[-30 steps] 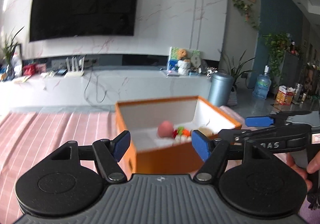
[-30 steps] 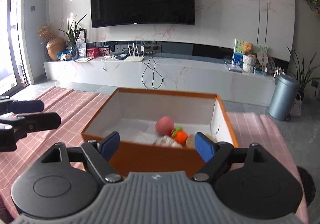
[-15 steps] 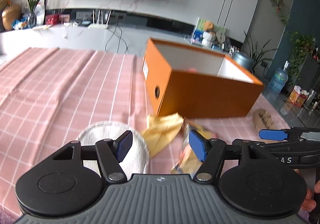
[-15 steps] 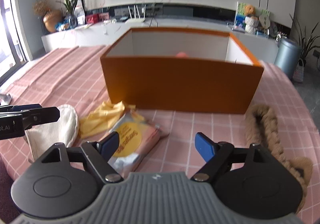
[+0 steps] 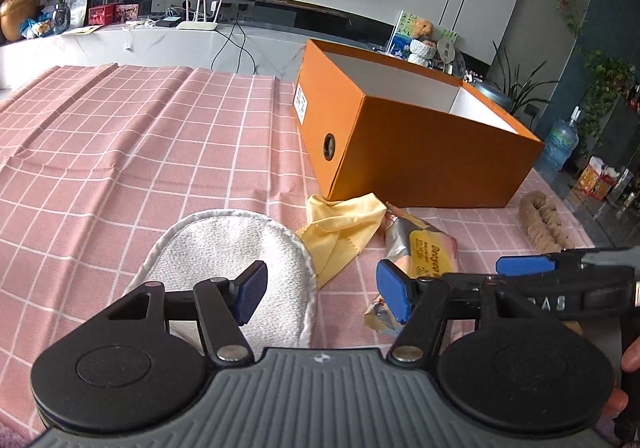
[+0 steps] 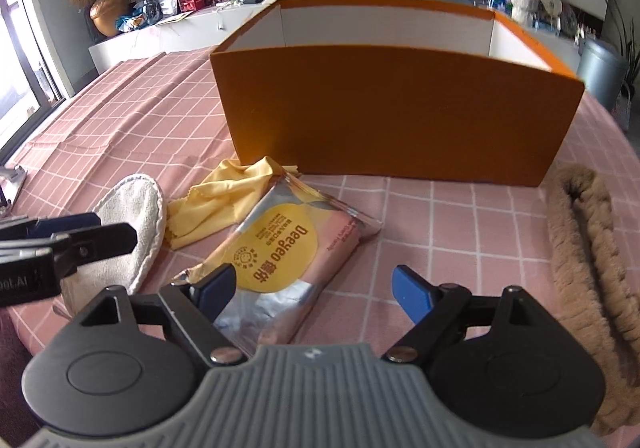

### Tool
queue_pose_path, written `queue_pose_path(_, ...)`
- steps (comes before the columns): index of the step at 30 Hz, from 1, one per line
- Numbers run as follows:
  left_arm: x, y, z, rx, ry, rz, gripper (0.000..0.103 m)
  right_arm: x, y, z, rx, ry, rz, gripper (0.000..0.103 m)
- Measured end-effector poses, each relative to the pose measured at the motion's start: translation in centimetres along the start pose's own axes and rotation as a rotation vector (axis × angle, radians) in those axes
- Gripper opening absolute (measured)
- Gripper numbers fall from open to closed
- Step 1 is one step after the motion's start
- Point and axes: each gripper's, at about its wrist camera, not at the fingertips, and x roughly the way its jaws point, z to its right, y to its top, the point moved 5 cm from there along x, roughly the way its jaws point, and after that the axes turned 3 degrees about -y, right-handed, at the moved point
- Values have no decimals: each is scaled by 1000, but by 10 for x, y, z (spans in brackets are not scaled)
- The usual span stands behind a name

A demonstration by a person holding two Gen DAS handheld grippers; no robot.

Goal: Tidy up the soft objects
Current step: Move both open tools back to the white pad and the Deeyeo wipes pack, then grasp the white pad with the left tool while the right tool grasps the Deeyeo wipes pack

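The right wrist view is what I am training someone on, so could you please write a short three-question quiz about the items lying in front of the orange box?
1. True or false: the yellow cloth lies inside the orange box.
2. Which item lies nearest the right hand-held gripper? A) white terry pad B) wipes packet C) brown furry band
3. Fill in: the tablecloth is pink with white ____.

Key
1. False: it lies on the tablecloth, against the front of the box.
2. B: the packet reaches to the gripper's left fingertip; the open jaws hold nothing.
3. Grid lines.
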Motion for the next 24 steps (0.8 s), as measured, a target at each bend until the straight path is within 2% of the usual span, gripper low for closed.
queue_pose_path(2, -1, 0, -1, 20, 26, -7, 74, 6, 3, -6, 15, 8, -19, 93)
queue_pose_path(4, 0, 0, -3, 40, 46, -20, 74, 13, 6, -13, 8, -5, -34, 94)
queue_pose_path(16, 7, -3, -10, 68, 98, -63, 75, 46, 9, -26, 39, -7, -112, 94)
queue_pose_path(18, 9, -4, -7, 84, 102, -69, 77, 45, 9, -26, 18, -29, -92, 89)
queue_pose_path(19, 9, -5, -6, 92, 105, -73, 78, 44, 9, -26, 0, -36, -83, 77)
queue_pose_path(24, 15, -8, 5, 147, 135, -84, 84, 32, 4, -11, -3, -22, -90, 65)
